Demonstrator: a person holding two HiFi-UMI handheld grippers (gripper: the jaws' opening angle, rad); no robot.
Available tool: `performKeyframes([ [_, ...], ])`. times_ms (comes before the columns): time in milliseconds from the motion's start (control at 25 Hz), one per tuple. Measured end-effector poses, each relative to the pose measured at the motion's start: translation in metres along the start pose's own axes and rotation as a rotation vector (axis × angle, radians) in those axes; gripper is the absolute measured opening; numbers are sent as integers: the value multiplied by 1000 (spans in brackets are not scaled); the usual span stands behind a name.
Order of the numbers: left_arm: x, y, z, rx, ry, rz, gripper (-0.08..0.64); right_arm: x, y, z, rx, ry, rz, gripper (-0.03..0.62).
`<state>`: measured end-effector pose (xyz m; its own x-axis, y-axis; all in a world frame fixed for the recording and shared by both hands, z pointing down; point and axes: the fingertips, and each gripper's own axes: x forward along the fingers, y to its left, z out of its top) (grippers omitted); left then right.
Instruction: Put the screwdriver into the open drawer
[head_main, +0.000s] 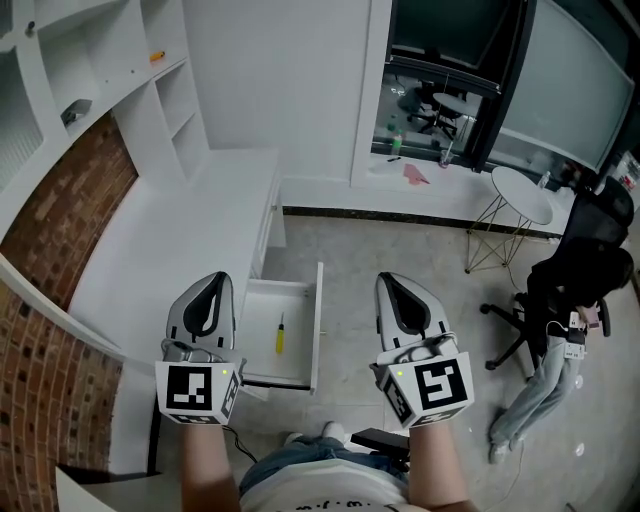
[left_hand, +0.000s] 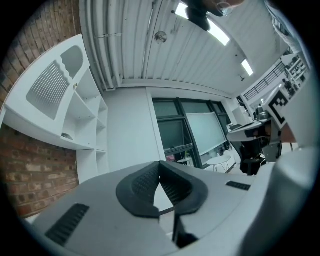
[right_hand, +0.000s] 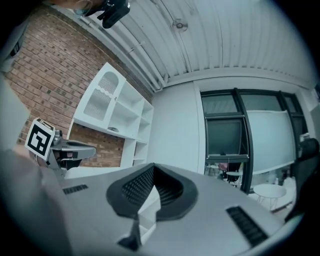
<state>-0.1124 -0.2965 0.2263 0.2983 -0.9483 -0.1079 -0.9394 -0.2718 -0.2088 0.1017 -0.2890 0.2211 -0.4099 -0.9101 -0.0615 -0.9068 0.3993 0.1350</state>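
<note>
Nearest, at the bottom of the head view, two bare forearms hold the left hand-held gripper (head_main: 208, 300) and the right hand-held gripper (head_main: 400, 297) side by side and well apart, each with its marker cube turned toward the camera. In the left gripper view the left hand-held gripper (left_hand: 159, 167) has its dark ribbed jaws together at the tips, with nothing between them. In the right gripper view the right hand-held gripper (right_hand: 152, 170) shows the same: jaws together and empty.

Between the two, lower in the head view, the white drawer (head_main: 317, 325) stands pulled out from the end of the tabletop (head_main: 190, 230). The screwdriver (head_main: 280, 334) lies inside it on the drawer's bottom, yellow handle nearer the wearer and dark shaft pointing away, touching neither hand-held gripper.

Left of the tabletop runs a brick wall (head_main: 60, 220), with white shelves (head_main: 150, 90) above and beyond it; a small orange thing sits on one upper shelf, too small to identify. Right of the drawer is a grey floor (head_main: 400, 250). Farther right, a person (head_main: 560, 340) in dark top and light trousers sits in a black chair (head_main: 600, 230) beside a small round table (head_main: 522, 195). Farthest off, dark windows (head_main: 450, 30) stand above a white sill that carries a few small items.
</note>
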Motion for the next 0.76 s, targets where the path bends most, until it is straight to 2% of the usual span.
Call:
performKeyframes([
  [440, -7, 16, 7, -17, -51, -29, 13, 2, 23, 4, -49, 2, -23, 9],
  [760, -5, 16, -3, 5, -35, -41, 13, -1, 24, 3, -67, 24, -47, 9],
])
